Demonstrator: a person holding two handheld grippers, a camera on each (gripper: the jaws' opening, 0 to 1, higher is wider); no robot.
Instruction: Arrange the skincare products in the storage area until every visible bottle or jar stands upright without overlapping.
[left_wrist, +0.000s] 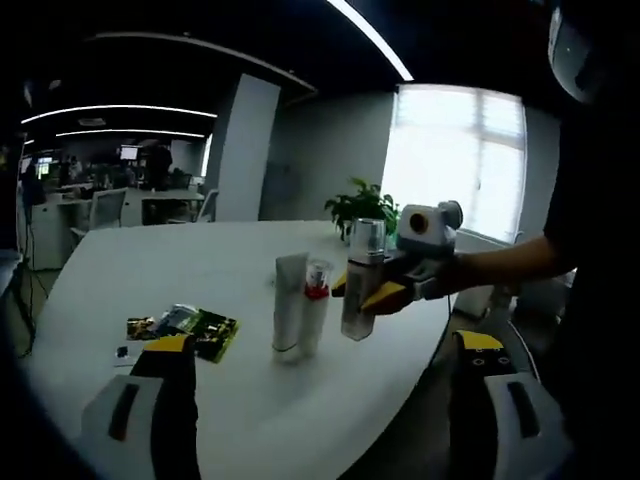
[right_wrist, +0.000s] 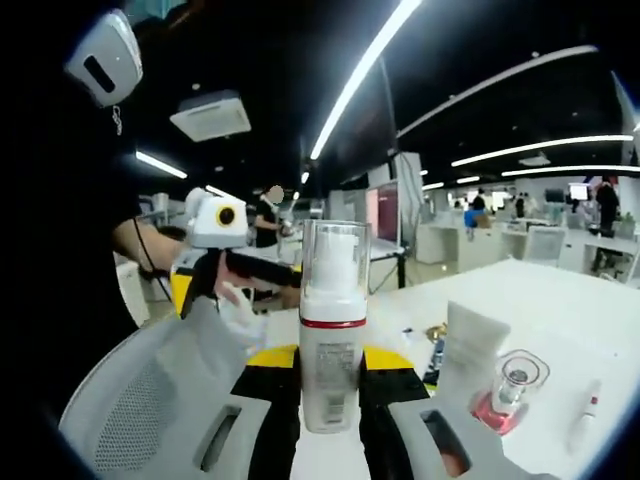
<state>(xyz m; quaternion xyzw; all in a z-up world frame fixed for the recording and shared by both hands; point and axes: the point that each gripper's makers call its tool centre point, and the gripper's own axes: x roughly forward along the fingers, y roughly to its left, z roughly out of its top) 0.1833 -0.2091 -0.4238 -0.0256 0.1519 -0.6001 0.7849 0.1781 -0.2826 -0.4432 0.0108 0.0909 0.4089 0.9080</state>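
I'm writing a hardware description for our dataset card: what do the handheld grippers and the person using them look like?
Each gripper has pale grey moulded jaws with dark slots and black inner faces tipped in yellow, as on the left gripper and right gripper. Seen from the left gripper view, the right one carries a white camera box. The person wears dark clothing.

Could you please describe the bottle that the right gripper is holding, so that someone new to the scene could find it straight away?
Start at the white table, near the edge closest to the window. There the right gripper clamps a tall bottle between its yellow-tipped fingers, upright beside a white tube. Unlike the tube and the small red-collared bottle, it has a clear cap and a thin red band.
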